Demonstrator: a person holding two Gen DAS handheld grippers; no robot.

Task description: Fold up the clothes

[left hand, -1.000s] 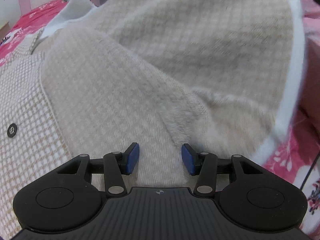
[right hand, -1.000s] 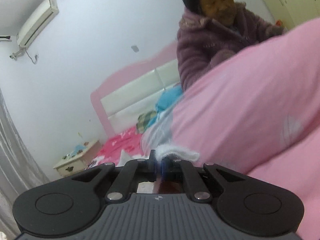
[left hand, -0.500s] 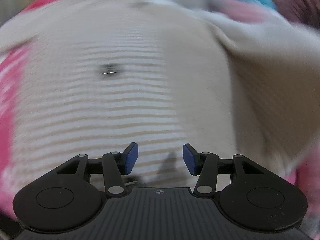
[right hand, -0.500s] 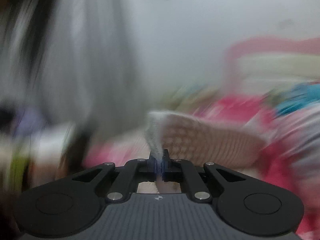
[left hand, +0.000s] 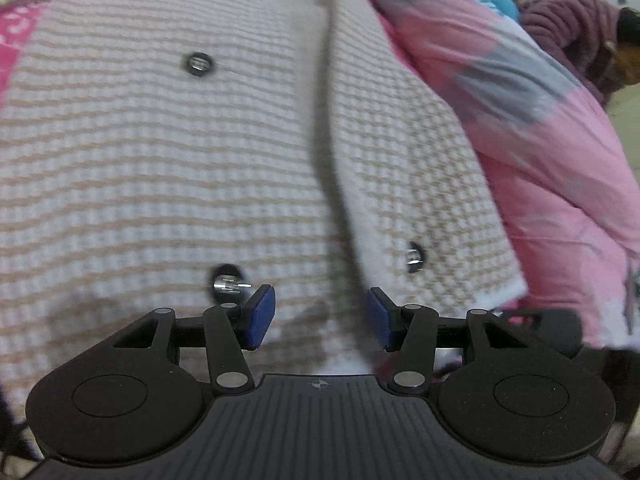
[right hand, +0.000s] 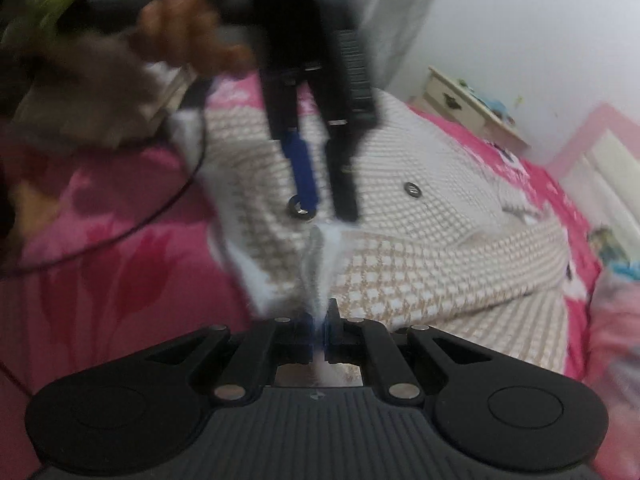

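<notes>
1. Pink floral bedding (right hand: pixel 120 248) covers the bed under the work, with a white wall behind.
2. Your left hand-held gripper (left hand: pixel 318 316) hovers with its jaws apart and empty over the checked beige cardigan (left hand: pixel 160 152), which lies spread across the bed, near a button (left hand: pixel 226 280).
3. Your right hand-held gripper (right hand: pixel 318 336) is clamped on the cardigan's white trimmed edge.
4. Risk: that thin pinch could slip if you drag fast, and the flap could land crooked or bunch over the buttons.
5. A second ago the right view faced the wall and a pink quilt; now it looks down onto the cardigan, edge still pinched.
</notes>
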